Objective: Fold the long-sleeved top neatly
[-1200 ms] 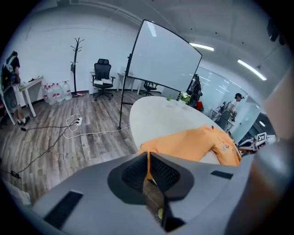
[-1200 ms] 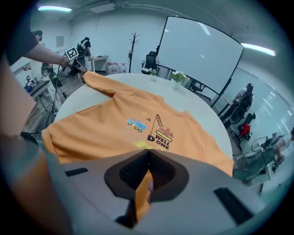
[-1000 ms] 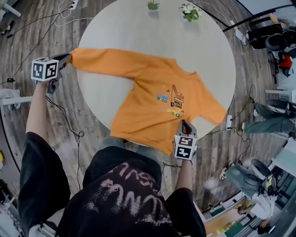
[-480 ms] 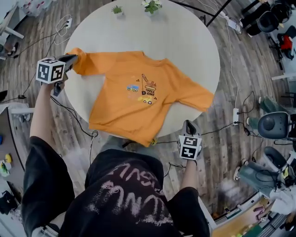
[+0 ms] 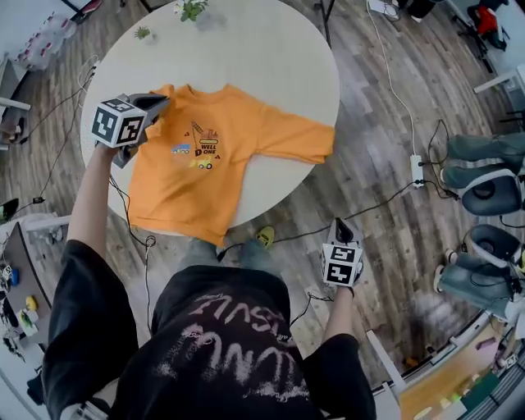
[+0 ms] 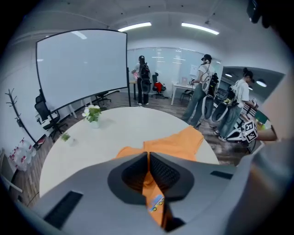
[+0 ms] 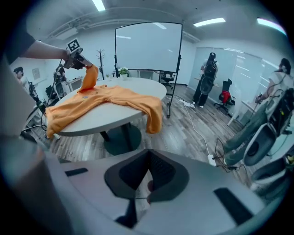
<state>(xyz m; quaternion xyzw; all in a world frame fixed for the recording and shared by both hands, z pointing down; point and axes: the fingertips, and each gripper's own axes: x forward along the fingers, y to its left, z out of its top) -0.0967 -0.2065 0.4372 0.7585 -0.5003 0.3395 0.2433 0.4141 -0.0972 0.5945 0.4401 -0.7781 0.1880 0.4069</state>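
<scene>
"WELL DONE" printed on the chest of the orange top, pale scrawl on the black shirt unreadable

Far half of round table bare, orange top across near left, potted plants at far edge

The head view looks steeply down from high above the round tabletop. The left gripper view looks across it from close by, the right gripper view from farther off. All three share it and the orange top.
</scene>
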